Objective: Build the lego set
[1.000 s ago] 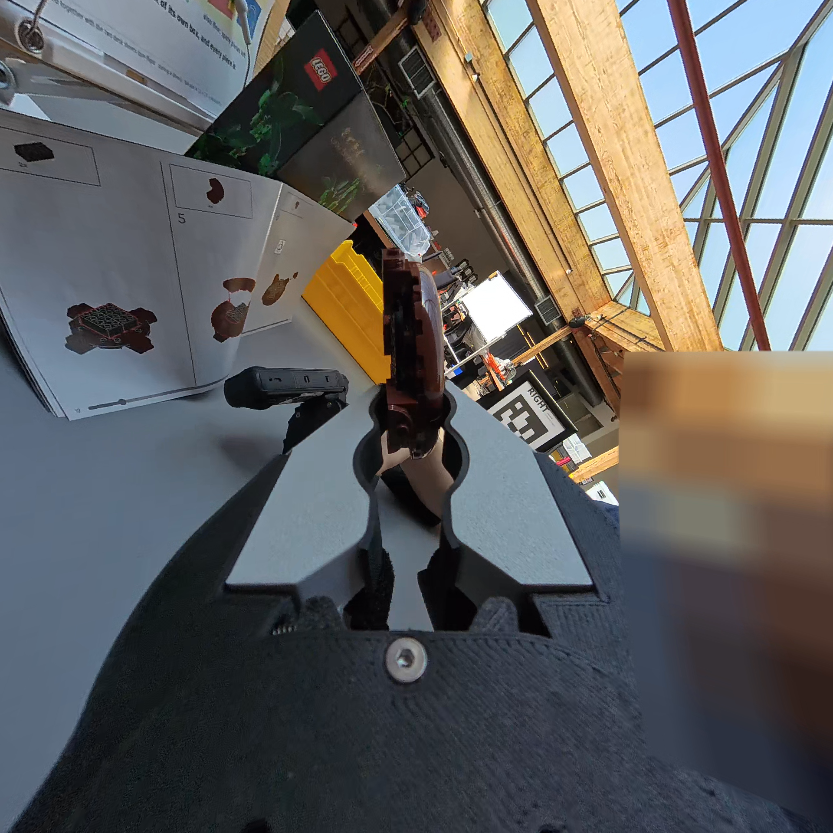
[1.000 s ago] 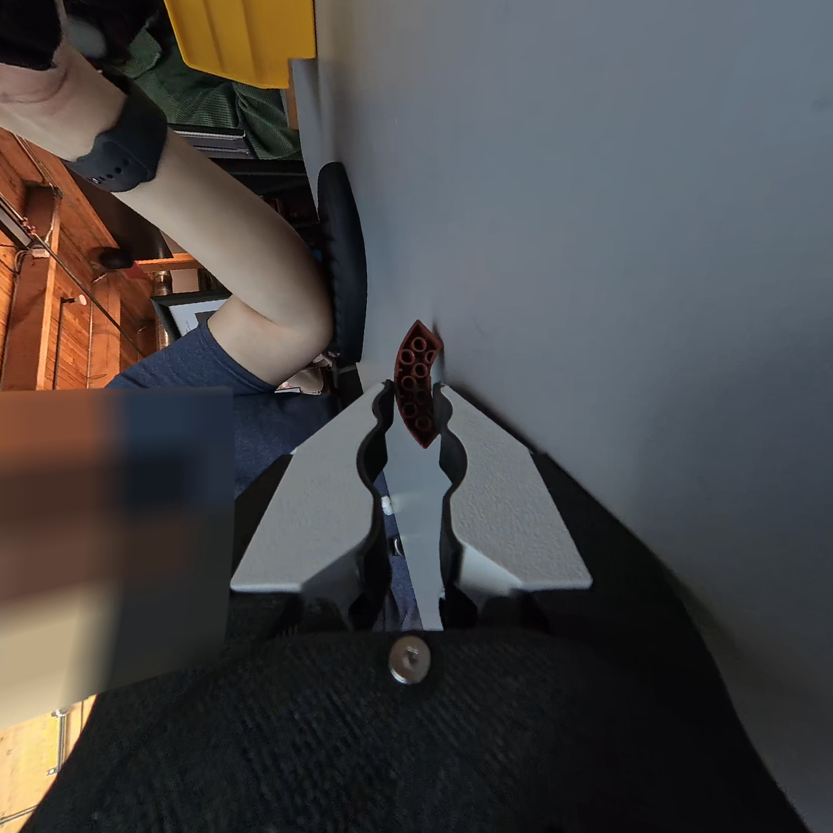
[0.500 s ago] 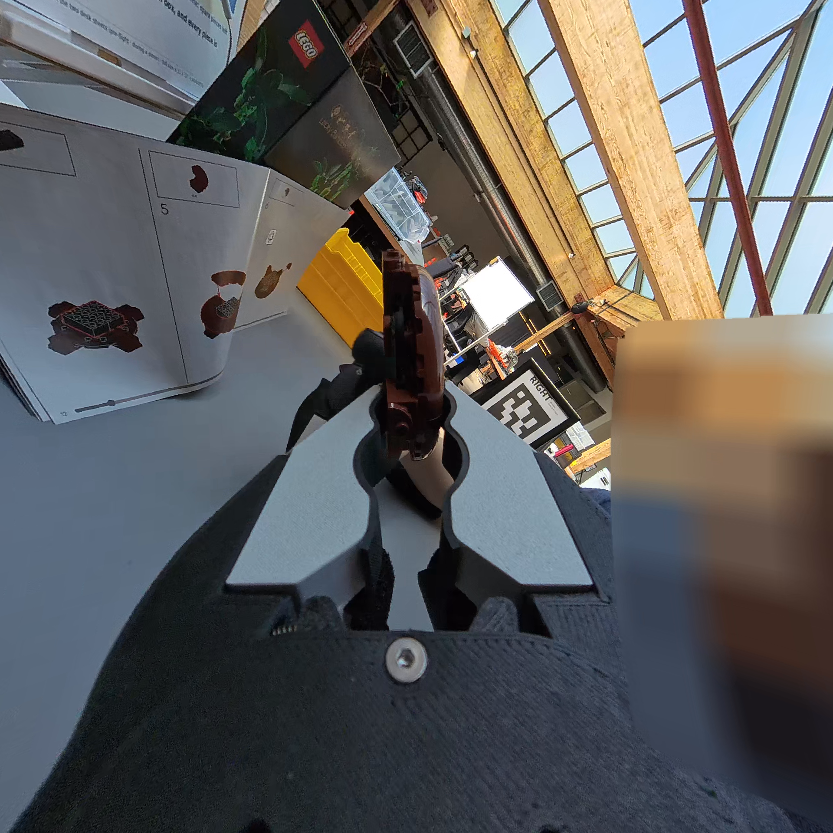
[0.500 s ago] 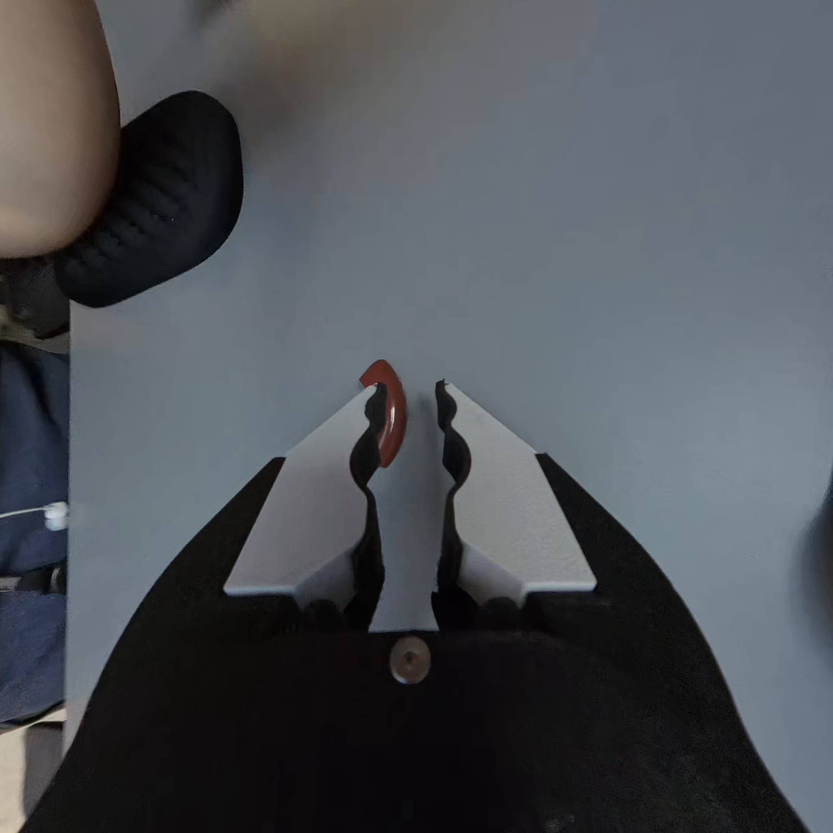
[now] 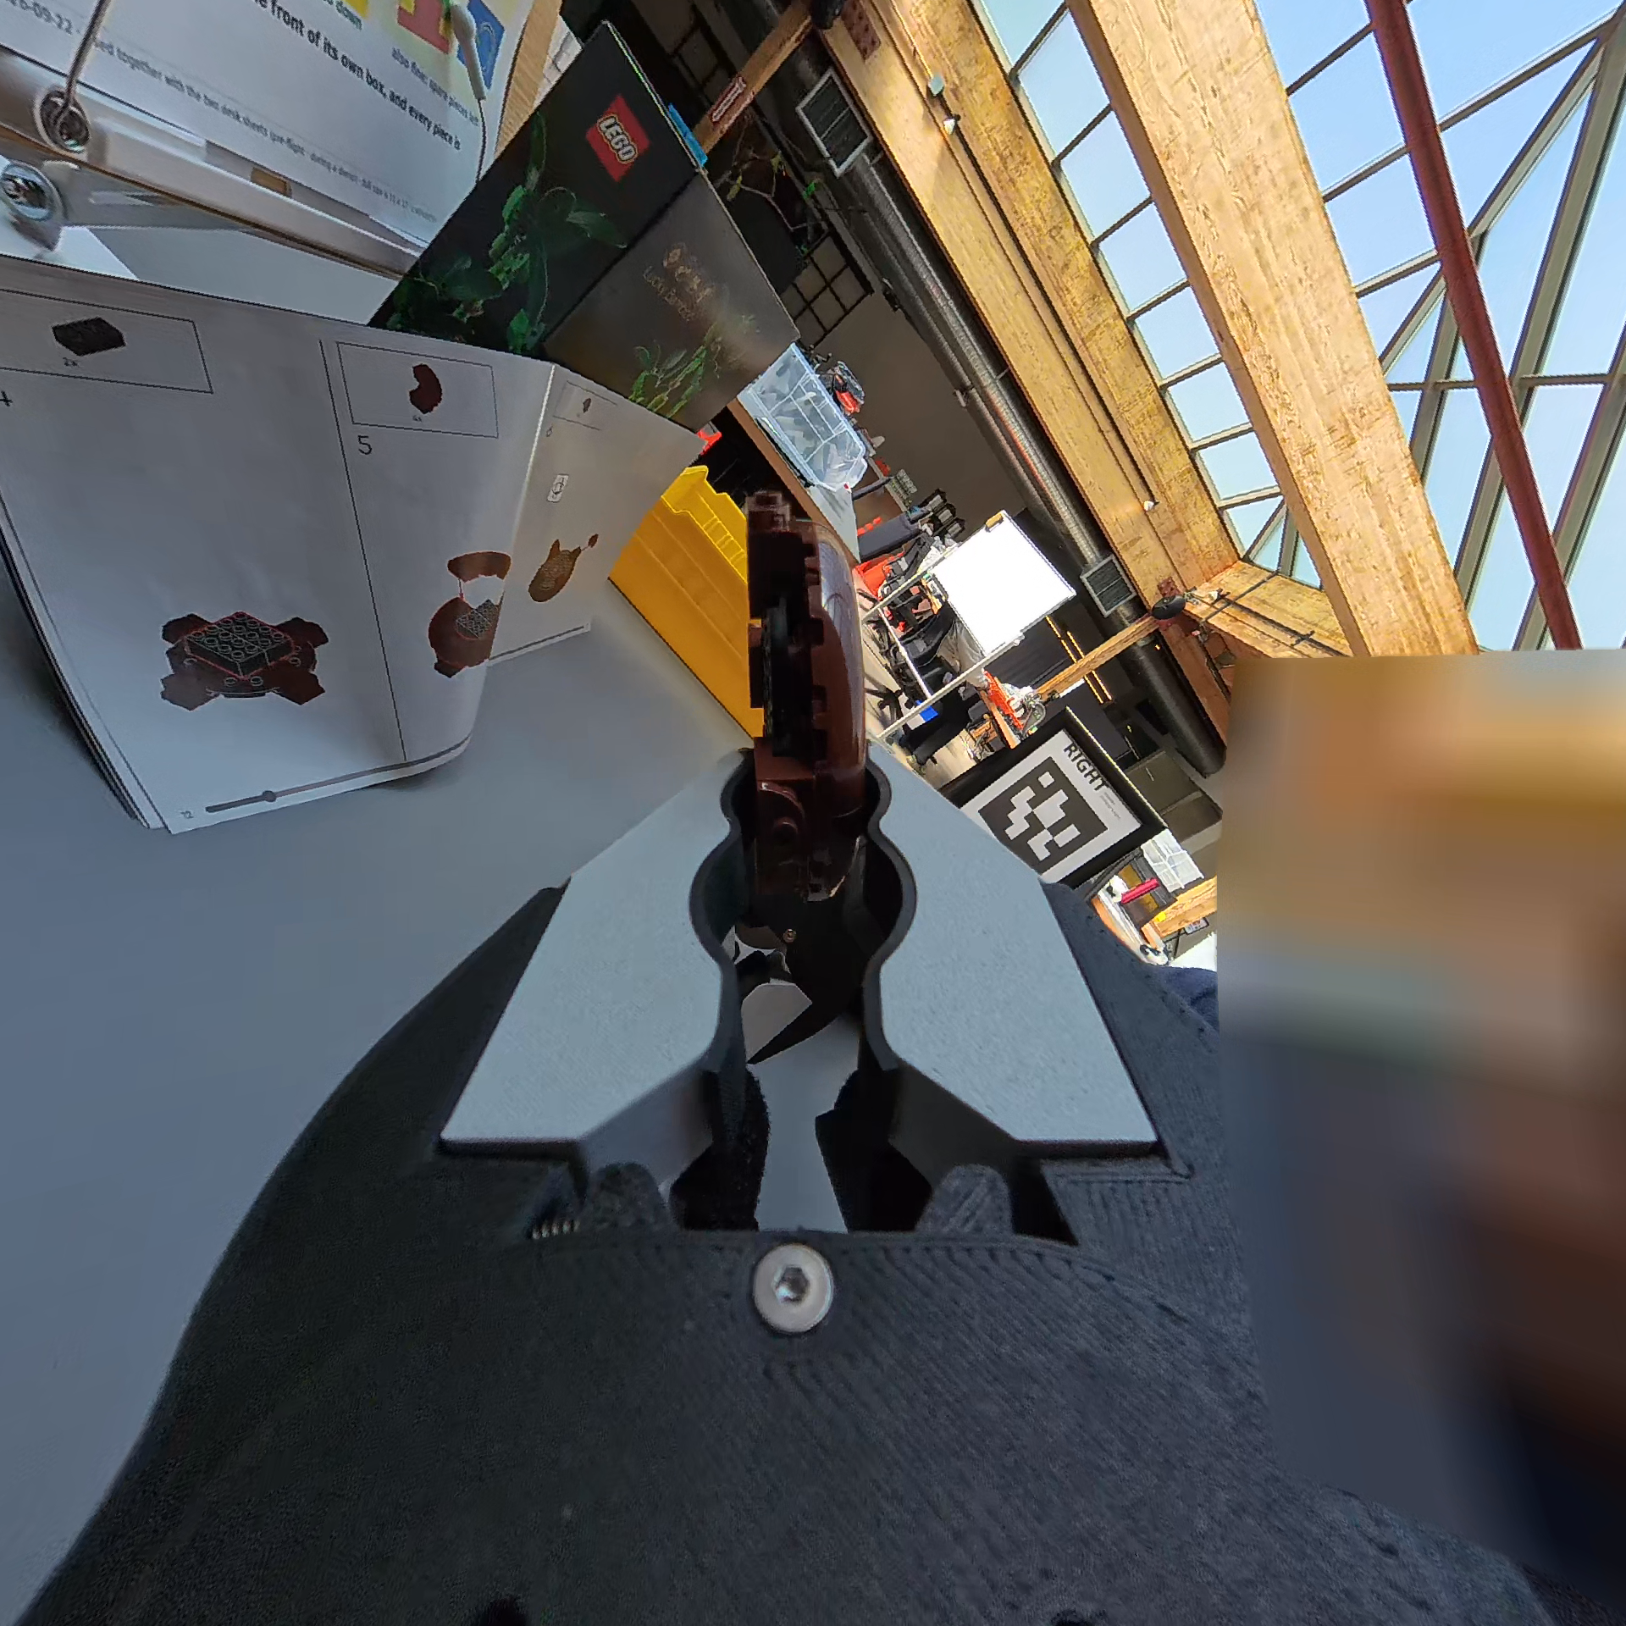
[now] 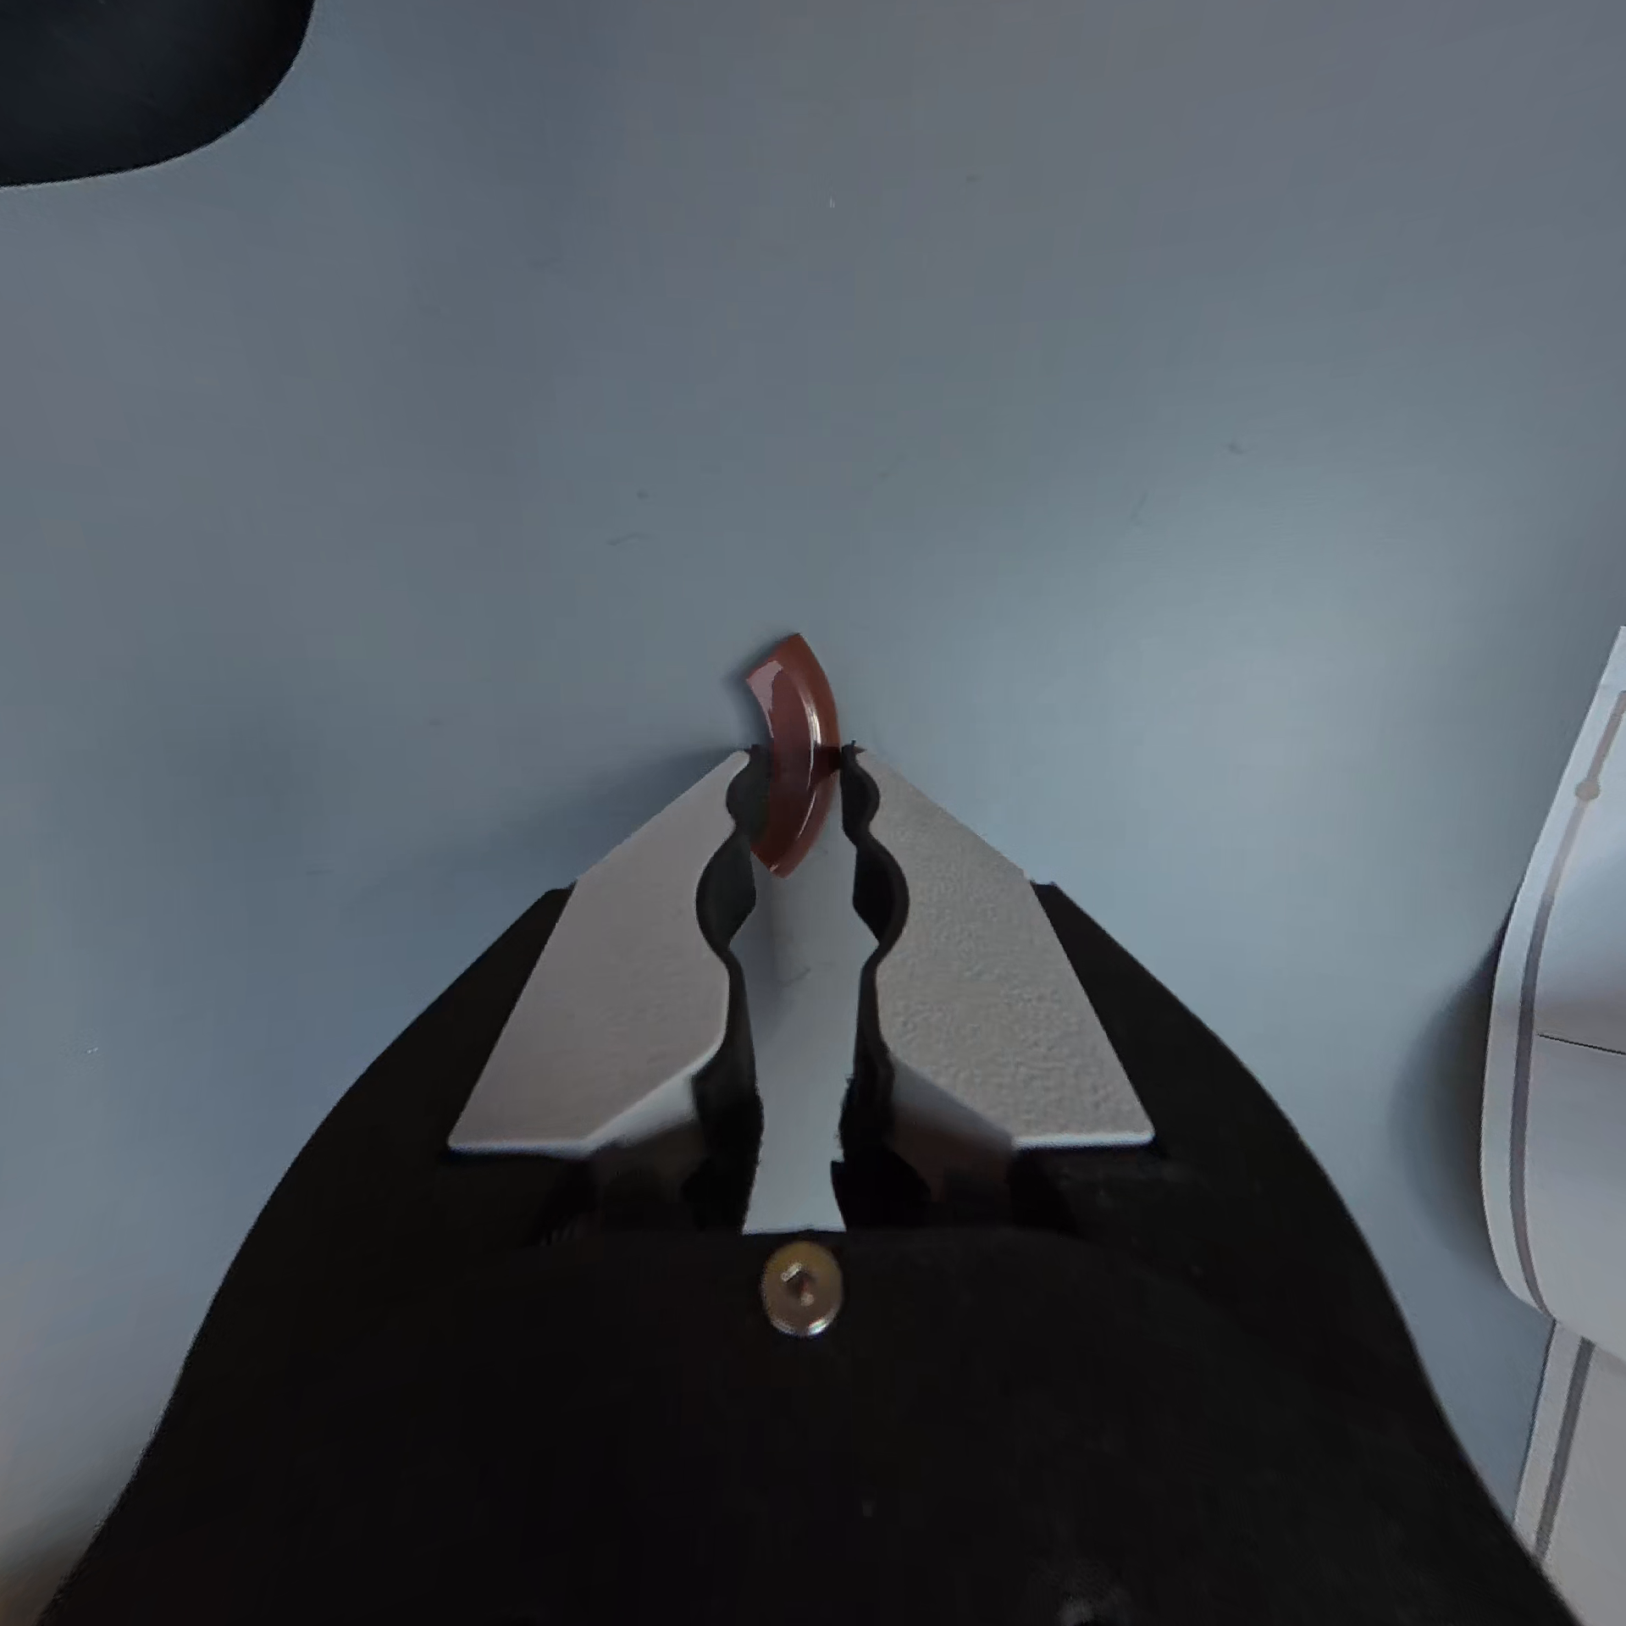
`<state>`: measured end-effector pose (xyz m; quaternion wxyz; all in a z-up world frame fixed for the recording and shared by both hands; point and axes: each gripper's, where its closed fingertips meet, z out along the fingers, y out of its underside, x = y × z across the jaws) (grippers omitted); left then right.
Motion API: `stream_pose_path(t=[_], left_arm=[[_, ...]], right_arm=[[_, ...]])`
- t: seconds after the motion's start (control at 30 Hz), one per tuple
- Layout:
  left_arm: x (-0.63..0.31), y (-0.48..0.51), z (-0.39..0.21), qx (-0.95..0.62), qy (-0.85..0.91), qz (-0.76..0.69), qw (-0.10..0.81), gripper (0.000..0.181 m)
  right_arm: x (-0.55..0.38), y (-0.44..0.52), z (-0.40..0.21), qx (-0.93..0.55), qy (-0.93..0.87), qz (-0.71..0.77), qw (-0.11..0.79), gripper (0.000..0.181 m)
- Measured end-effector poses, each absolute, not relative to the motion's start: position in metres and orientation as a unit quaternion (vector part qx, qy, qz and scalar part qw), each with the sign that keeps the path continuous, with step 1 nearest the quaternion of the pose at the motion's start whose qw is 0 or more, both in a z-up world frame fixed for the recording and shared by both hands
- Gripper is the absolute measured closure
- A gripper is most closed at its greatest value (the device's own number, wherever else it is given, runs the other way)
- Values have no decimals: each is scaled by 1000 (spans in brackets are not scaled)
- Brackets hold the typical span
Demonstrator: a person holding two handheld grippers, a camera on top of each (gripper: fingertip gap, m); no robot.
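My left gripper (image 5: 805, 765) is shut on a dark brown lego assembly (image 5: 796, 651). The assembly stands edge-on between the pads, raised above the grey table (image 5: 264, 968), and sticks out past the fingertips. My right gripper (image 6: 799, 757) is shut on a small curved reddish-brown piece (image 6: 792, 730). Its smooth glossy side faces the camera and both fingertips touch it, low over the table (image 6: 1144, 352). I cannot tell whether the piece touches the table.
An open instruction booklet (image 5: 264, 545) stands at the left, with the dark set box (image 5: 563, 202) behind it and a yellow bin (image 5: 695, 598) farther back. The booklet's edge also shows in the right wrist view (image 6: 1566, 1012). A dark rounded shape (image 6: 132, 79) fills that view's top left corner. One gripper's finger ends stand about 25 cm off the other's.
The right gripper swung from the table's edge to over the table. Its jaws widened, leaving the curved piece against one finger, then came together on it again. The left gripper kept its hold.
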<state>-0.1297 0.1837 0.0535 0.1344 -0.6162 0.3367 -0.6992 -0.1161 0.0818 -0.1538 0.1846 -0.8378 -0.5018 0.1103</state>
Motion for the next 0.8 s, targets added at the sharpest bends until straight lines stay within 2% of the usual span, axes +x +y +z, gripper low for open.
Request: stream_pose_path(t=[0.2, 0.47, 0.6, 0.8], left_arm=[[-118, 199, 32, -645, 289, -692, 148, 163], [-107, 164, -57, -706, 142, -685, 113, 162], [-109, 142, -84, -706, 74, -697, 105, 163], [-110, 128, -93, -724, 58, -671, 147, 162]], right_arm=[[-102, 91, -130, -853, -459, 120, 218, 167], [-36, 110, -52, -890, -176, 214, 363, 168], [-51, 103, -53, -873, -121, 262, 393, 168], [-59, 99, -87, -872, -58, 330, 356, 167]])
